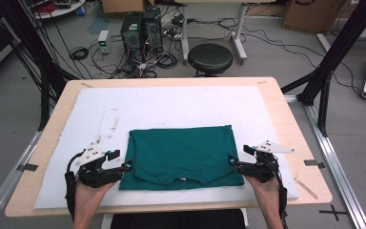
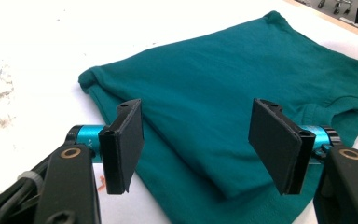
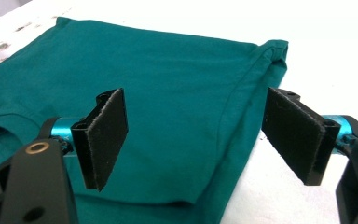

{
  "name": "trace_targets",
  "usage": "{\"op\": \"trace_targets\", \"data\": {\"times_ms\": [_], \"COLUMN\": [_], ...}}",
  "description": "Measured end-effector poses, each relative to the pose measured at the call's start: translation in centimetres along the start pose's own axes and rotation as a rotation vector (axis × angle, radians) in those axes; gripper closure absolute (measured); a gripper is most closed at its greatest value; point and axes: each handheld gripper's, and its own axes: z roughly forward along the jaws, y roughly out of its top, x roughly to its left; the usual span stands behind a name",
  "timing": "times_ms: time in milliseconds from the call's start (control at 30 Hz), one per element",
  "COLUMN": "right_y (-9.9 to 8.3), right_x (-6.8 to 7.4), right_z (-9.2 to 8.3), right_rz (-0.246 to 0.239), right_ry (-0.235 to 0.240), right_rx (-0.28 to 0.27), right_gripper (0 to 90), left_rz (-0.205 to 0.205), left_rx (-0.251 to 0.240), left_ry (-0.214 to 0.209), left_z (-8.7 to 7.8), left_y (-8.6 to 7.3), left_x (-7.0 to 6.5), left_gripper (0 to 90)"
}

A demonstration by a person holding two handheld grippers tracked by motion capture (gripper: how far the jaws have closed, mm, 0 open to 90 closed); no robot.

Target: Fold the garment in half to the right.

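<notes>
The left gripper (image 1: 124,168) hovers with its black jaws spread wide and nothing pinched between them, set just over the near left corner of the folded teal cotton T-shirt (image 1: 181,155); in the left gripper view the folded edge of the shirt lies under and between the pads without being pressed. The right gripper (image 1: 232,161) mirrors it at the near right corner, jaws likewise wide apart and empty, with the shirt's right fold running beneath them in the right gripper view. The shirt lies flat as a broad rectangle, its long axis running left to right across the table, its ribbed collar (image 1: 187,180) pointing toward the person at the near edge and its hem toward the far side. It rests near the front middle of a white foam mat (image 1: 171,102), which covers a light wooden table (image 1: 290,124).
</notes>
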Motion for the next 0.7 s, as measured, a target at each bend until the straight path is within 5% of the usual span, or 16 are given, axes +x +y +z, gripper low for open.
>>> {"op": "trace_targets", "data": {"times_ms": [467,700], "right_y": [0.1,0.0], "right_x": [1.1,1.1], "right_z": [0.1,-0.1], "right_rz": [-0.018,-0.014], "right_ry": [0.009,0.010], "right_rx": [0.002,0.003], "right_gripper": [23.2,23.5], "left_rz": [-0.053,-0.019], "left_rx": [0.038,0.082], "left_ry": [0.072,0.072], "left_z": [0.7,1.6], "left_y": [-0.6,-1.3], "left_x": [-0.4,-2.0], "left_gripper": [31.0,34.5]}}
